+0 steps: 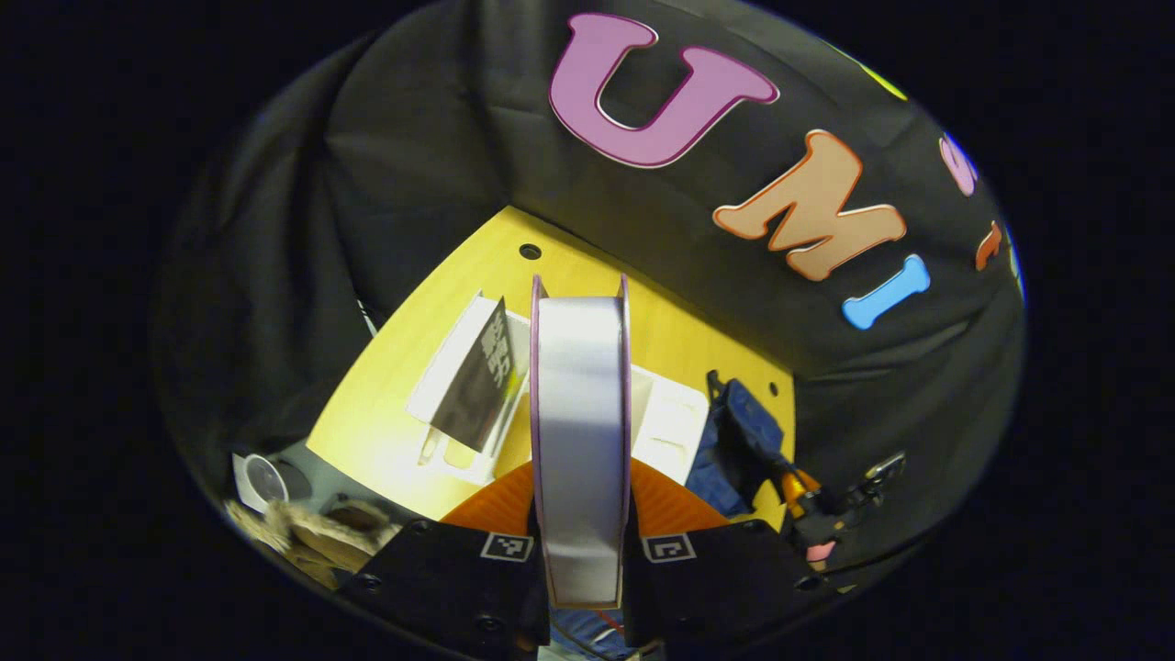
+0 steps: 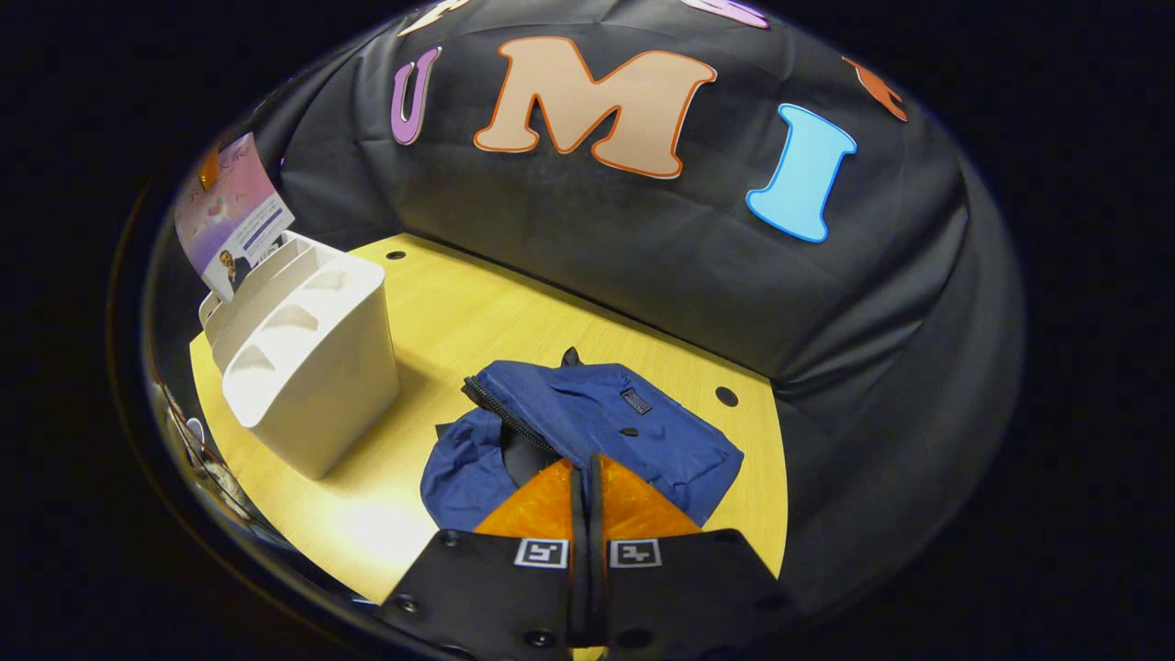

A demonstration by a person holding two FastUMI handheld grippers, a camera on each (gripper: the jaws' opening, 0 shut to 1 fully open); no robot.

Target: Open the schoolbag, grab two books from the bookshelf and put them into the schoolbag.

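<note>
My left gripper (image 1: 580, 500) is shut on a book (image 1: 580, 441), seen edge-on with white pages between purple covers, held above the white bookshelf (image 1: 675, 427). A second, dark book (image 1: 479, 381) leans in a slot of that shelf. The blue schoolbag (image 1: 734, 441) lies to the right on the yellow table, with the right gripper (image 1: 808, 500) beside it. In the right gripper view, my right gripper (image 2: 587, 468) is shut with nothing visible between its fingers, hovering at the near edge of the schoolbag (image 2: 606, 422). The bag's zip (image 2: 509, 418) is open. The lifted book (image 2: 231, 211) sticks up above the bookshelf (image 2: 303, 367).
The yellow wooden table (image 2: 496, 312) has small round holes and ends near the black cloth wall at the back and right. Bare tabletop lies between shelf and bag. Beyond the table's left edge, some clutter (image 1: 303, 528) sits low.
</note>
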